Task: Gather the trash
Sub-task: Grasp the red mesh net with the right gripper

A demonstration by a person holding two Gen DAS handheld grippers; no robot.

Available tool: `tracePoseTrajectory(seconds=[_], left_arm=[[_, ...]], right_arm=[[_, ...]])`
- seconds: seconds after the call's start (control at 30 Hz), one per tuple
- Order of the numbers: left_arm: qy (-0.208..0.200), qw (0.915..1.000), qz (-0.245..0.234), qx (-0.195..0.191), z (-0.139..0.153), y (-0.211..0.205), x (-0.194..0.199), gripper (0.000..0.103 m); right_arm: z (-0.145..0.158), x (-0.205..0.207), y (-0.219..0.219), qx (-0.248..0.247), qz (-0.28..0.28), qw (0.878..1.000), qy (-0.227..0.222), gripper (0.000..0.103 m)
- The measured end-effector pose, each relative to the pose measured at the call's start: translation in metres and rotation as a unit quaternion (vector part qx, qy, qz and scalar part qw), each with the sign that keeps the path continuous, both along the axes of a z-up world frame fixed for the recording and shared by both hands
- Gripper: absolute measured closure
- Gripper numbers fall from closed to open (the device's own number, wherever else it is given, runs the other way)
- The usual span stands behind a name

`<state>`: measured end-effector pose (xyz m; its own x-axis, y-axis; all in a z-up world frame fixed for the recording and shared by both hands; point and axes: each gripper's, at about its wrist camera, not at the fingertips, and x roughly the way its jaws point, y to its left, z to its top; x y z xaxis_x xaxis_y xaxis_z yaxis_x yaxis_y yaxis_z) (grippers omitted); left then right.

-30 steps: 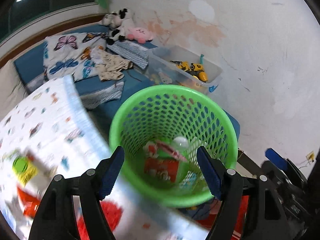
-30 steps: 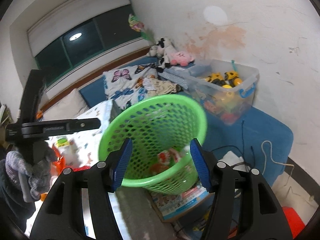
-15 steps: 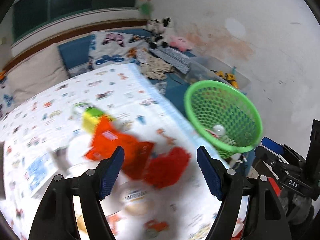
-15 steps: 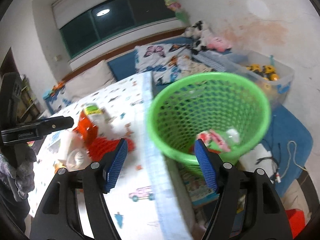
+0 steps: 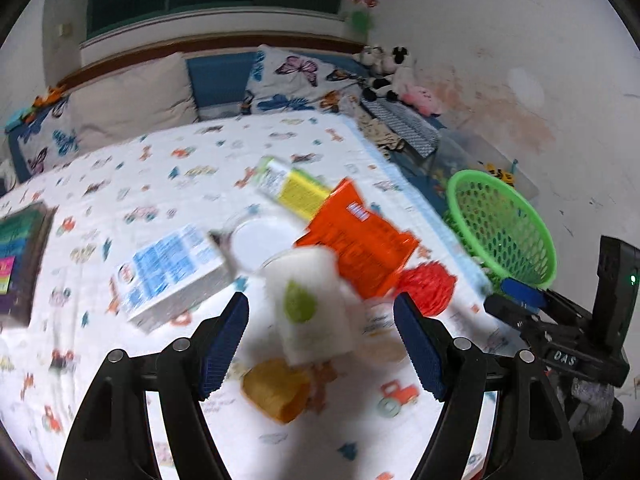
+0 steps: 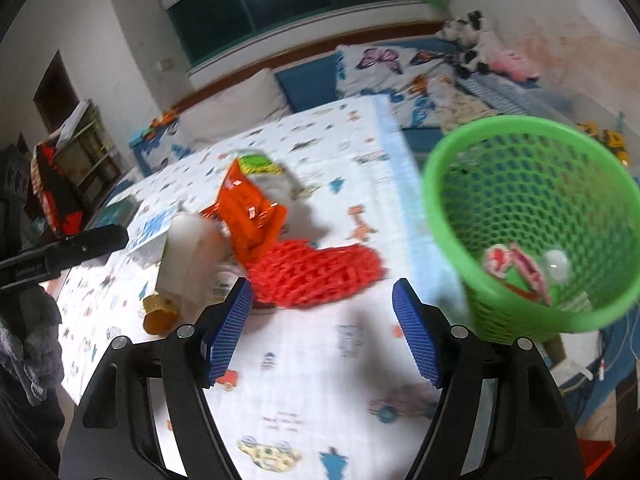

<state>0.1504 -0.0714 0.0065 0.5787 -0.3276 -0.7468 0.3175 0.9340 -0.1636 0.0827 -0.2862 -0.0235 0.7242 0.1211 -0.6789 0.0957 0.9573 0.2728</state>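
Left gripper (image 5: 320, 338) lining up on white pack (image 5: 310, 304), fingers spread, empty.
Risk: pile is tight beside basket (image 6: 440, 216); closing could snag orange bag (image 5: 356, 240). Right gripper (image 6: 322, 330) also spread.

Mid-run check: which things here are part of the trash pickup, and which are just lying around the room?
For the job:
green basket
orange wrapper
red mesh
white and blue carton
white cup
yellow crumpled piece

Just lying about:
butterfly pillow
plush toys
clear toy bin
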Motion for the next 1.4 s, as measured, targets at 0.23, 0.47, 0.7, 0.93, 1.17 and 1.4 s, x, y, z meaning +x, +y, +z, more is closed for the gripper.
tracePoseTrajectory(seconds=[0.23,0.47,0.7,0.93,1.17,1.4], left_arm=[[0.016,0.9995,0.027,-0.006,-0.012,0.024,-0.006,0.031],[0.029,0.9979,0.053,-0.022,-0.016,0.046,-0.006,0.030],[0.050,0.9968,0.060,-0.012,-0.032,0.052,-0.010,0.030],[0.065,0.9978,0.012,0.010,-0.051,0.032,-0.018,0.030],[0.073,0.9955,-0.048,0.036,-0.067,0.020,-0.015,0.029],[0.087,0.9940,-0.056,0.036,-0.082,0.021,-0.004,0.034]], right_arm=[[-0.014,0.030,0.008,0.002,0.013,1.000,0.021,0.030],[-0.031,0.048,0.013,-0.003,0.021,0.999,0.049,0.030],[-0.039,0.050,0.014,0.002,0.024,0.998,0.054,0.047],[-0.033,0.043,0.015,-0.003,0.031,0.999,0.044,0.057],[-0.027,0.034,0.011,0.001,0.029,0.999,0.034,0.060],[-0.020,0.028,0.011,-0.009,0.030,0.999,0.030,0.061]])
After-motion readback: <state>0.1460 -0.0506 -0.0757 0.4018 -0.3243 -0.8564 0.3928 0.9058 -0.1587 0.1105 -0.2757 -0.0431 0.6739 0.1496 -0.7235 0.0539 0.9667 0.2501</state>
